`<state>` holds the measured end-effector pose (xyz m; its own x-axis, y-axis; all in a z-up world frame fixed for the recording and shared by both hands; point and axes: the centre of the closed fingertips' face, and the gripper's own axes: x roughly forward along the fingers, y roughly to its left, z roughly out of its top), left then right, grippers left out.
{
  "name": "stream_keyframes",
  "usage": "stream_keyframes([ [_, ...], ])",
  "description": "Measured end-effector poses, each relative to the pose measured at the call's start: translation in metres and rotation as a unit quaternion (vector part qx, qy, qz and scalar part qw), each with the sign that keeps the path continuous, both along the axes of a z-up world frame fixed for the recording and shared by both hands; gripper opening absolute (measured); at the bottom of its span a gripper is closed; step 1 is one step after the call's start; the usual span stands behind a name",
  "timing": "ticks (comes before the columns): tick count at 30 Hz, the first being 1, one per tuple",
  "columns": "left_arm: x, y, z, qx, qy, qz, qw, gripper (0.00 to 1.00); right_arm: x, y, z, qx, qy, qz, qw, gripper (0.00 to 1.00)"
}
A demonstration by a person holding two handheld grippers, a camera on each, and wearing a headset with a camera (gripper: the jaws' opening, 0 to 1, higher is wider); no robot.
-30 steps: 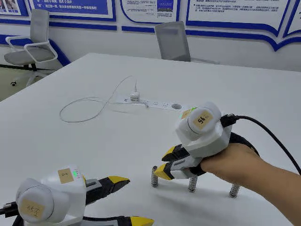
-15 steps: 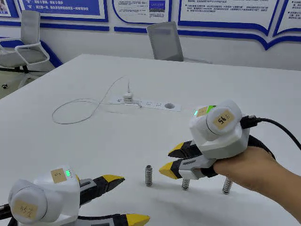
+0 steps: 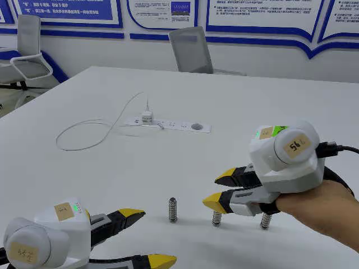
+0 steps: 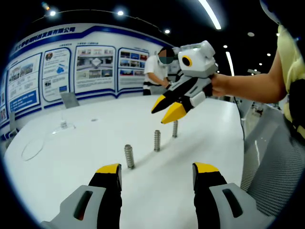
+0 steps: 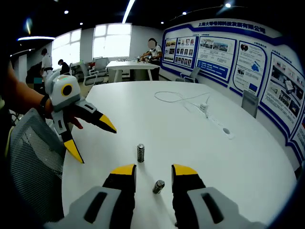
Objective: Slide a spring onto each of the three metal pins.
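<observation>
Springs (image 3: 173,209) sit upright on all three pins (image 5: 141,146), at 12 o'clock from my nearer right gripper (image 3: 212,189), narrowly parted, empty; left gripper (image 3: 159,236) wide, empty.

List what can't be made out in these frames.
Head view: tops of the middle pin and right pin, hidden behind the right gripper.
Head view: left gripper, body cut off by the bottom edge.
Head view: text on the wall posters, too small to read.
</observation>
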<state>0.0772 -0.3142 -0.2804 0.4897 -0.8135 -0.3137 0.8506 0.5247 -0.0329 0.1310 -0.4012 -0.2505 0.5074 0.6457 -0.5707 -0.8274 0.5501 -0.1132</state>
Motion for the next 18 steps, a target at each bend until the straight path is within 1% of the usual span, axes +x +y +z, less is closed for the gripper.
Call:
stream_keyframes([
  [6,-0.001,-0.003,0.001,0.003,0.000,-0.004,1.0000,0.62,-0.003,-0.016,0.002,0.003,-0.005,-0.014,0.9999,0.32],
  [11,0.001,-0.004,0.001,0.004,0.000,-0.005,1.0000,0.62,-0.007,-0.034,0.006,0.016,-0.007,-0.034,0.9993,0.34],
  [15,0.001,-0.005,0.002,0.004,-0.001,-0.006,1.0000,0.62,-0.010,-0.045,0.007,0.015,-0.009,-0.041,0.9990,0.34],
  [18,0.000,-0.006,0.002,0.007,0.000,-0.008,0.9999,0.62,-0.011,-0.054,0.010,0.017,-0.014,-0.049,0.9986,0.35],
])
